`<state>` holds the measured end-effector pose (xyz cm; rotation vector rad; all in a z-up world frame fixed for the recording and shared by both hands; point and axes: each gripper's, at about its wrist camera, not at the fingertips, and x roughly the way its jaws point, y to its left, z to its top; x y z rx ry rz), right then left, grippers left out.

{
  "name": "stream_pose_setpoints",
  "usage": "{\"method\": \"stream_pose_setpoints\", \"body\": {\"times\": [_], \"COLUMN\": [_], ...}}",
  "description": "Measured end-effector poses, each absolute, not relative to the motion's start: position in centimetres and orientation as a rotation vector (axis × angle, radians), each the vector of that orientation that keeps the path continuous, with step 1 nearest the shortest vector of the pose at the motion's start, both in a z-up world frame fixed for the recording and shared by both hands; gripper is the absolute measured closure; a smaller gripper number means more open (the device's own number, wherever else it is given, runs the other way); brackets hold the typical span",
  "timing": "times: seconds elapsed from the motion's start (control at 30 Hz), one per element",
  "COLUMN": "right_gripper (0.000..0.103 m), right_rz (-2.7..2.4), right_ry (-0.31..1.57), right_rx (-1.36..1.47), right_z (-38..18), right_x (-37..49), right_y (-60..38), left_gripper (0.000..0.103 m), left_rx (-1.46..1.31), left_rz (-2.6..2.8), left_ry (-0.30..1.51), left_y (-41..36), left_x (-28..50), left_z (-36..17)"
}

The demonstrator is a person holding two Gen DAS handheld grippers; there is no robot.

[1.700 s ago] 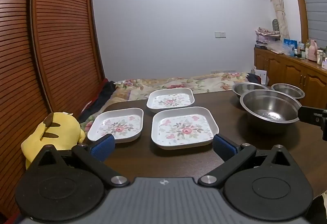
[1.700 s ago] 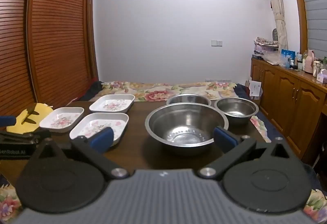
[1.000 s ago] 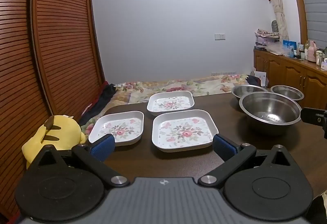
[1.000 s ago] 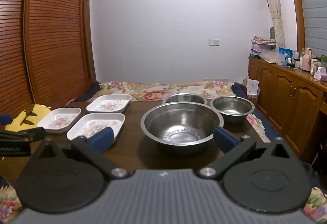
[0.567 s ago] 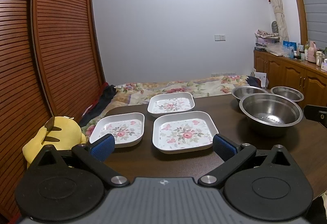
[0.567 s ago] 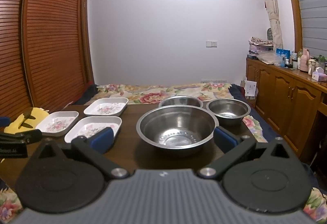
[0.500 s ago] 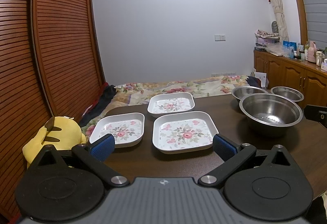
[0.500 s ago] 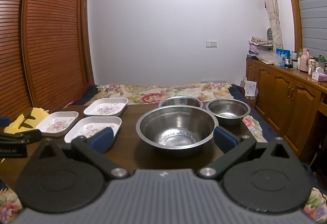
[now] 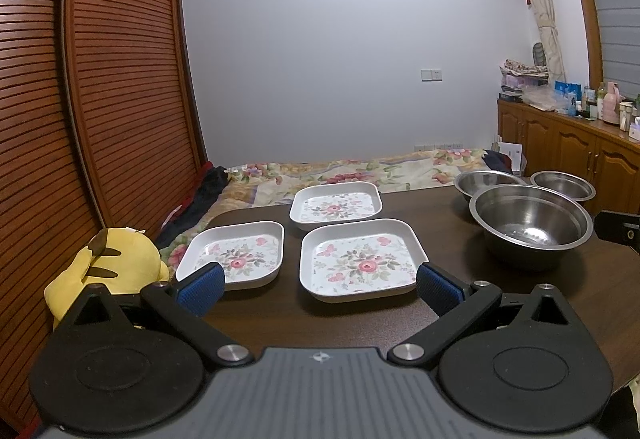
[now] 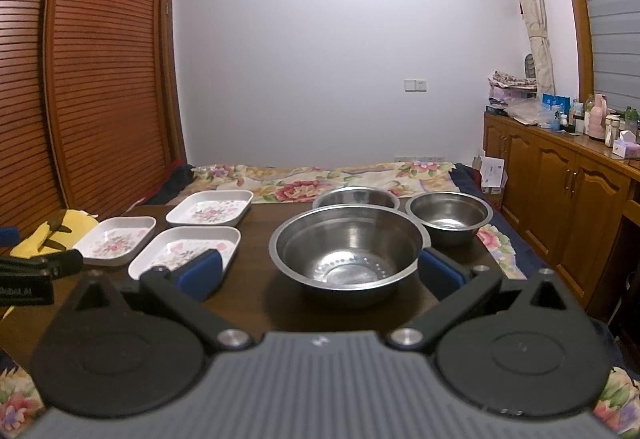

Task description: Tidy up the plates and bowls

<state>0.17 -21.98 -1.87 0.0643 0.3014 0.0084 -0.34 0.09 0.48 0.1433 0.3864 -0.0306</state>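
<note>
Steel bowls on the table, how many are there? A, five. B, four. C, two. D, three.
D: the right wrist view shows a big bowl in front, with a smaller bowl behind it on the right and another bowl partly hidden straight behind it.

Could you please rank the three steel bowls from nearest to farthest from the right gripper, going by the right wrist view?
From the right gripper:
1. Large bowl, straight ahead, between the open fingers.
2. Small bowl, behind it to the right.
3. Back bowl, half hidden behind the large one; only slightly farther than the small bowl.
</note>
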Motion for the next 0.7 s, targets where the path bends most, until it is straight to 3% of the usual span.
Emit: {"method": "stream_pose_setpoints", "body": {"times": [0.7], "right_gripper": [0.000], "right_rz": [0.010], "right_ry": [0.306], "right_rx": [0.063], "right_z": [-1.95], "right_x": [0.29], "right_y": [-21.81], "left_gripper": [0.000], "left_rx": [0.143], "left_rz": [-0.031], "left_ry": [0.382], "left_y": [0.14], "left_x": [-0.47], "left_z": [0.71]}}
